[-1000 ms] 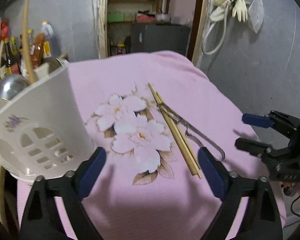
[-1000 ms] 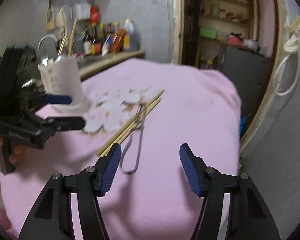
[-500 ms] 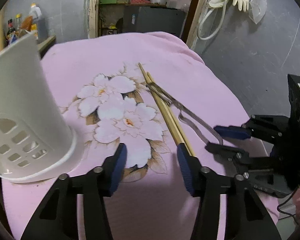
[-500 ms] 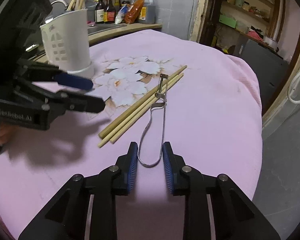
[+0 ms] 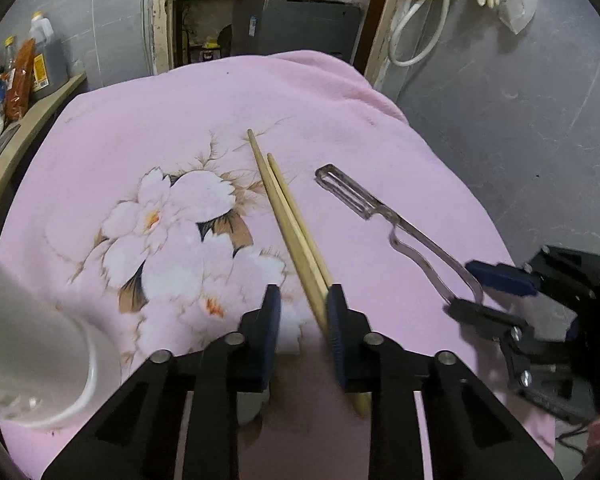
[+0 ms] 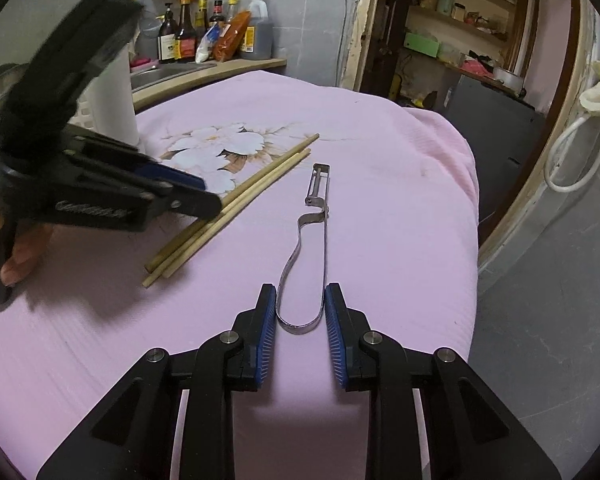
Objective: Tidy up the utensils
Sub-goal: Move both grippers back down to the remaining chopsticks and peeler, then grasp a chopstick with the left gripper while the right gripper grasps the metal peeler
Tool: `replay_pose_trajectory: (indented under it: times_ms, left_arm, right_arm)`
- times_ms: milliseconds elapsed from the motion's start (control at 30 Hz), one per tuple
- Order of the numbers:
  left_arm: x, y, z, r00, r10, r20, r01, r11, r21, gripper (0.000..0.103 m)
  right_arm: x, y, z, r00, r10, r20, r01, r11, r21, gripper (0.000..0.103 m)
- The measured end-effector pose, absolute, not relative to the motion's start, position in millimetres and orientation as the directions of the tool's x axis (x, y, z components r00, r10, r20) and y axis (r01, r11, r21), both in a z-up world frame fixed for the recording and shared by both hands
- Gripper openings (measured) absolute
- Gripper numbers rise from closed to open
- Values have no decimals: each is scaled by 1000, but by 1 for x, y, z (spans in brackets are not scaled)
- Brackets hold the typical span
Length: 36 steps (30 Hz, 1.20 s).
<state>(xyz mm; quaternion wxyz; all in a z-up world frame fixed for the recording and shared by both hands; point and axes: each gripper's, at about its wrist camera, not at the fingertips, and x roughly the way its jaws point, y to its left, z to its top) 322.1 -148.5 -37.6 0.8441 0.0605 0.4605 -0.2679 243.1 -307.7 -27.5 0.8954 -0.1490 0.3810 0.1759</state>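
The white plastic utensil holder [image 5: 32, 364] is blurred and cut off by the left edge in the left wrist view. In the right wrist view the black left tool [image 6: 204, 196] hides most of it and covers the middle of the pale wooden chopsticks [image 6: 236, 204].

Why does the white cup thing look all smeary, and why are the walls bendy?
In the left wrist view the white utensil holder sits very near the lens at the edge, so it is blurred. In the right wrist view the left gripper is smeared too, while the peeler stays sharp. Both fisheye views curve the doorframe and darken the corners.
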Motion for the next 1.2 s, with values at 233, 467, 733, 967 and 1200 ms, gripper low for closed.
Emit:
replay_pose_trajectory:
  times_ms: [233,467,733,967,1200]
  left_arm:
    - [343,-154,-40,417,-389,-821,493,856,-156,7]
    - [339,-145,-39,420,-367,-830,461,874,-153,6]
    - [296,-112,-34,407,-377,-832,480,863,-156,5]
    - [283,-105,-28,395,-379,-837,504,851,-148,6]
    - [301,-117,-29,368,-371,-852,493,856,-159,6]
  right_arm:
    - [243,-315,-29,654,213,-726,-419,901,-113,22]
    - [243,-316,-28,648,209,-732,-416,903,-110,22]
    - [231,-321,-21,596,244,-765,-442,895,-59,24]
    - [257,-320,-16,562,279,-779,-444,896,1,32]
    - [317,-314,-18,523,277,-806,-404,913,52,32]
